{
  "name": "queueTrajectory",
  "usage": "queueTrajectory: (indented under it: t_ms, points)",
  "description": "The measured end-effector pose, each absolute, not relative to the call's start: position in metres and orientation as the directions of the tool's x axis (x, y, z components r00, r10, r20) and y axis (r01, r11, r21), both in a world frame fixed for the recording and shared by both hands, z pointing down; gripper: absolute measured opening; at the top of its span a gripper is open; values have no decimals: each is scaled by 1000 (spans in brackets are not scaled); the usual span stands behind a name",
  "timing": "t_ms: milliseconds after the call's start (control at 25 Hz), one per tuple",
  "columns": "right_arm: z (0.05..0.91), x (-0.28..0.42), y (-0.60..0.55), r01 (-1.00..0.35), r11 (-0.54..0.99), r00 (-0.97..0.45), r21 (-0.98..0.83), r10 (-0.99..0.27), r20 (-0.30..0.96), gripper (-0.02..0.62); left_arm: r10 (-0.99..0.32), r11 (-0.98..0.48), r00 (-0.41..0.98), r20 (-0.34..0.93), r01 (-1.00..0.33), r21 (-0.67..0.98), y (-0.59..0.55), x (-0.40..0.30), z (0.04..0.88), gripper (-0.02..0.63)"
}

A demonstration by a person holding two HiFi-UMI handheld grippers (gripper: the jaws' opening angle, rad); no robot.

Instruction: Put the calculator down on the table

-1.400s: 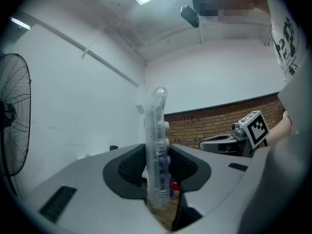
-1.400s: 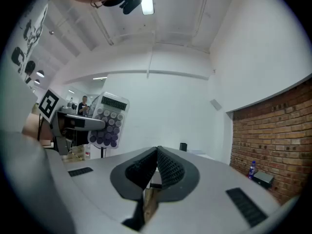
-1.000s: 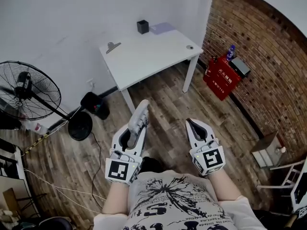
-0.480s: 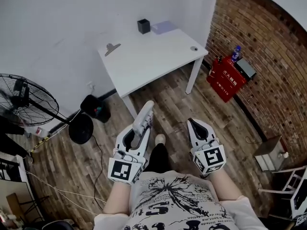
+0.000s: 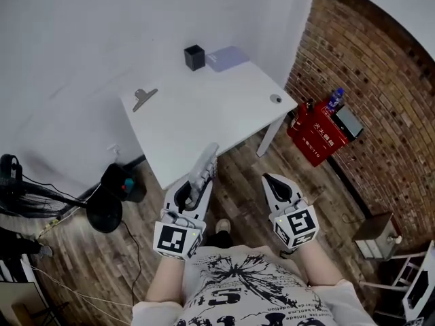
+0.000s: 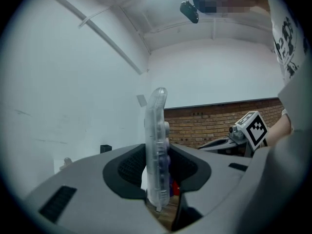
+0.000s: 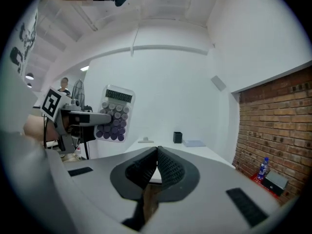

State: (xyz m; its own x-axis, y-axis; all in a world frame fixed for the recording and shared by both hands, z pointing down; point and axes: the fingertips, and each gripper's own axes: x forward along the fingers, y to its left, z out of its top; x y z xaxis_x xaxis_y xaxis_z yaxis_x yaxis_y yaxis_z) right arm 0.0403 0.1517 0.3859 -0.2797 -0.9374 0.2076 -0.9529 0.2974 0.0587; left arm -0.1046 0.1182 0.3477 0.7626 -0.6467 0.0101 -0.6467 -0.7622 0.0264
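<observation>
A clear-cased calculator [image 5: 204, 165] with purple keys is clamped edge-on between the jaws of my left gripper [image 5: 195, 183], and its far end reaches over the front edge of the white table [image 5: 204, 111]. In the left gripper view the calculator [image 6: 157, 140] stands upright between the black pads [image 6: 127, 168]. In the right gripper view the calculator [image 7: 116, 115] shows its keys and display. My right gripper [image 5: 267, 178] is beside the left one, just short of the table, its jaws shut with nothing between them [image 7: 157, 152].
On the table are a black cup [image 5: 194, 57], a pale purple pad [image 5: 226, 58], a binder clip [image 5: 144, 98] and a small round thing [image 5: 274, 99]. A red box [image 5: 316, 131] with a bottle [image 5: 334, 99] stands by the brick wall. A fan base [image 5: 103, 209] and cables lie at the left.
Both grippers have travelled toward the table, which now looks larger and nearer. The calculator's far end now overlaps the table's front edge. The fan has slid off to the left.
</observation>
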Motion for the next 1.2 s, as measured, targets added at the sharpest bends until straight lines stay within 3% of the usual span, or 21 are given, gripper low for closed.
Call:
queueTrajectory:
  t_ms: [640,1200]
  points:
    - [403,58,-96,-913,399,-373,84,-900,226,15,-697,-713,715,60,-699,55,-101,-76,379,140]
    - [426,109,-286,-751,660,-629,23,-726,278,14,-829,-505,526,189,-850,153,-248,-4,427,140]
